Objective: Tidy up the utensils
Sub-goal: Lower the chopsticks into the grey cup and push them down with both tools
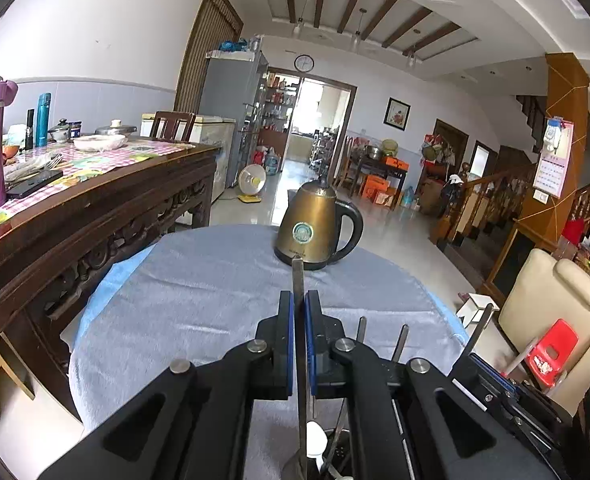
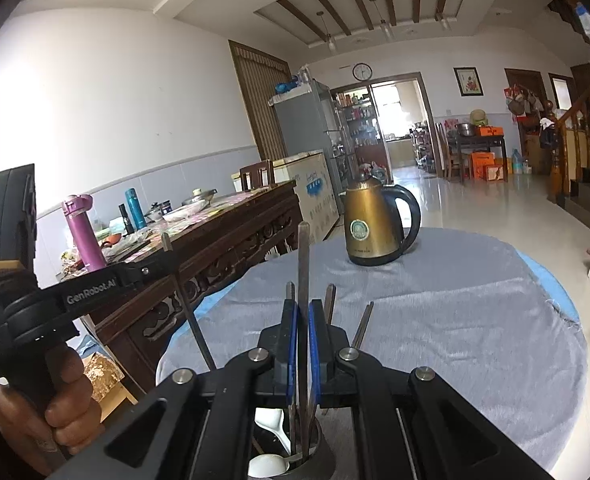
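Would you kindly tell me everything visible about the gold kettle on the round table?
The gold metal electric kettle stands upright near the far edge of the grey-blue cloth. It has a tapered brushed body, a black loop handle on the right, a black base, a knobbed lid and a round green badge. Nothing else touches it.

I'm looking into a home, big open living/dining rm: carved wood surface (image 1: 95,196) w/ flasks & dishes, fridge (image 1: 231,92), wall clock (image 1: 303,63), staircase (image 1: 491,200), kitchen doorway (image 1: 319,120) at back, gold kettle (image 1: 315,226).
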Demonstrator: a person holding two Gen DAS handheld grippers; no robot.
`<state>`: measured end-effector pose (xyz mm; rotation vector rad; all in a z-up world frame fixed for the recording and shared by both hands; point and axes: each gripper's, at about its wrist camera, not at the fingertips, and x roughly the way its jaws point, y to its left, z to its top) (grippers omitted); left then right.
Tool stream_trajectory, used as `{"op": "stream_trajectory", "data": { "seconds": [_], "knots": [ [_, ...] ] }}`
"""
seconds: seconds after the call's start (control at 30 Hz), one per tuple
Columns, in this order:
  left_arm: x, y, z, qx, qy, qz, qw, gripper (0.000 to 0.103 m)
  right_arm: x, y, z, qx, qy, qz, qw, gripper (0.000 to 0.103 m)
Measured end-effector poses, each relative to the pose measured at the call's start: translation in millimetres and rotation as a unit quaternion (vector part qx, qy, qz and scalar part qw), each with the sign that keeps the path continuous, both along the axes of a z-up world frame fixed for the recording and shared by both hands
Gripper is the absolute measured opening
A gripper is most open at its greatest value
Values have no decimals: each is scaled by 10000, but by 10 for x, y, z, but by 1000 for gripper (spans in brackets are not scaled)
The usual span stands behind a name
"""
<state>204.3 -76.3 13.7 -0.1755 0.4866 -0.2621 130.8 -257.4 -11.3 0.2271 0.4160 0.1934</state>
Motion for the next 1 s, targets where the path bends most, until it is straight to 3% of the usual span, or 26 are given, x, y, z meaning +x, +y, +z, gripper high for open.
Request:
{"op": "stream_trajectory", "data": {
  "seconds": [1.0],
  "knots": [
    [16, 24, -136, 79, 255, 65, 9996, 6, 52, 1, -133, 137, 235, 39, 9996, 7]
  ]
}}
